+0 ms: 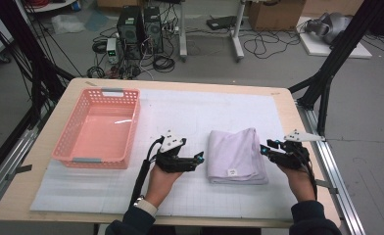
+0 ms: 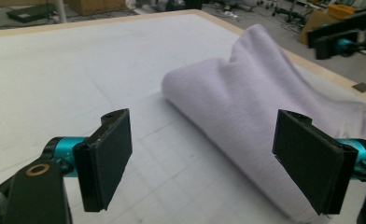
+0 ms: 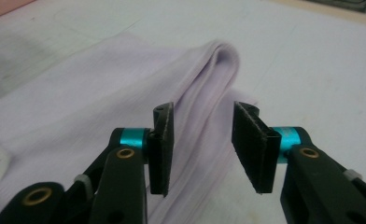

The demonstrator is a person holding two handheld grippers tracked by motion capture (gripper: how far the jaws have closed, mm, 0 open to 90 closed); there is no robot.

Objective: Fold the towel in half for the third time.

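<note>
Your folded lavender towel [image 1: 236, 155] lies on the bench [image 1: 43, 196], right of the pink basket [image 1: 99, 128]. Both jaws stand released: left hand-held gripper [image 1: 200, 157] beside it, right hand-held gripper [image 1: 263, 148] straddling its layered edge. Pinch all layers together.

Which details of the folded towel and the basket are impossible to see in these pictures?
- Label on the folded towel: print too small, high view; cut off by the left edge in the right gripper view.
- Towel's underside: hidden by its own folds.
- Pink basket: near wall's inner face hidden by its rim, high view.
</note>
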